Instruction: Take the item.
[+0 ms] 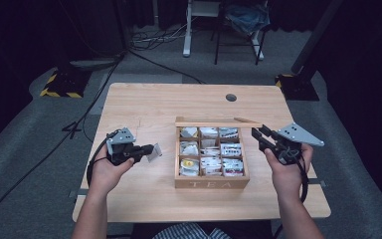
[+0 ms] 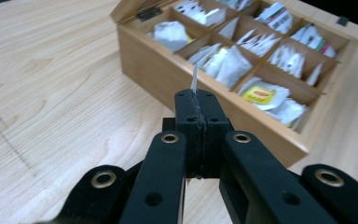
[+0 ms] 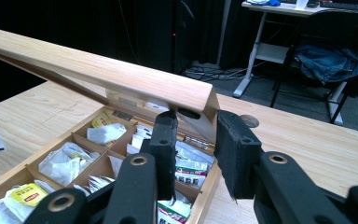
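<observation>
My left gripper [image 1: 146, 149]: jaws pressed together on a tea bag sachet [image 1: 154, 152], held just left of the box, above the table [image 1: 129, 104].
My right gripper [image 1: 258, 135]: jaws spread apart, holding nothing, at the box's far right corner beside the raised lid [image 3: 98, 70].
Tea box [image 1: 211, 182]: open, mid-table, compartments full of sachets.
</observation>
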Demonstrator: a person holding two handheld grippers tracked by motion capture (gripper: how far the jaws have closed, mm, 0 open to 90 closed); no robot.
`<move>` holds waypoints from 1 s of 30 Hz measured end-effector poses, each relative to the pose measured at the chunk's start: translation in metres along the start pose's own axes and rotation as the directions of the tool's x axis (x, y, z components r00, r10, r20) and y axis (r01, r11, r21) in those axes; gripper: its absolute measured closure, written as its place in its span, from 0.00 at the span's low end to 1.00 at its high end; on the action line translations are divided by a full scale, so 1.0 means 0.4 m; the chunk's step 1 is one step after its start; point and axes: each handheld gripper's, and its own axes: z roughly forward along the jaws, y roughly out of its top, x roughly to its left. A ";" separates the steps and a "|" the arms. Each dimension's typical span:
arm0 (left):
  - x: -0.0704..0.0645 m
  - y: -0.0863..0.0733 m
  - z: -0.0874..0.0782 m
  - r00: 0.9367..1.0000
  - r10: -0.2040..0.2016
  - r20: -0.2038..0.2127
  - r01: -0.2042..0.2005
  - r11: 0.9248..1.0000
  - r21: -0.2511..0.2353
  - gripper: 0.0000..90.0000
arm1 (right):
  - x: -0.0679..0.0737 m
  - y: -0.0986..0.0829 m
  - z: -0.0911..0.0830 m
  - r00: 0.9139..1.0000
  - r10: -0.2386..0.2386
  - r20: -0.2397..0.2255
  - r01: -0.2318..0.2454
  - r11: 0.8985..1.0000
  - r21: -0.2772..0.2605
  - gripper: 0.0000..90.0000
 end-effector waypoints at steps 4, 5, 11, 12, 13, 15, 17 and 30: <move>0.018 -0.013 0.009 1.000 -0.021 -0.012 0.021 1.000 0.009 0.99 | 0.000 0.000 0.000 1.000 -0.001 0.000 0.001 1.000 0.000 0.77; 0.022 -0.016 0.011 1.000 -0.029 -0.012 0.029 1.000 0.008 0.99 | 0.000 0.000 0.000 1.000 -0.001 0.000 0.001 1.000 0.000 0.76; 0.041 -0.031 0.022 0.998 -0.049 -0.025 0.050 0.998 0.029 0.99 | 0.000 0.000 0.000 1.000 -0.001 -0.001 0.001 1.000 0.000 0.77; 0.044 -0.034 0.024 0.998 -0.056 -0.029 0.057 0.998 0.030 0.99 | 0.001 0.000 0.000 1.000 -0.001 0.000 0.001 1.000 0.001 0.77; 0.047 -0.037 0.026 0.998 -0.063 -0.030 0.064 0.997 0.031 0.99 | 0.001 0.000 0.000 1.000 -0.002 0.000 0.002 1.000 0.001 0.77; 0.054 -0.042 0.029 0.997 -0.072 -0.030 0.074 0.997 0.037 0.99 | 0.001 0.000 0.000 1.000 -0.002 0.000 0.002 1.000 0.001 0.77; 0.060 -0.047 0.032 0.996 -0.082 -0.033 0.083 0.996 0.040 0.99 | 0.001 0.000 0.000 1.000 -0.002 0.000 0.002 1.000 0.002 0.77; 0.087 -0.075 0.054 0.991 -0.130 -0.025 0.131 0.989 0.067 0.99 | 0.001 0.000 -0.001 1.000 -0.004 0.000 0.004 1.000 0.002 0.77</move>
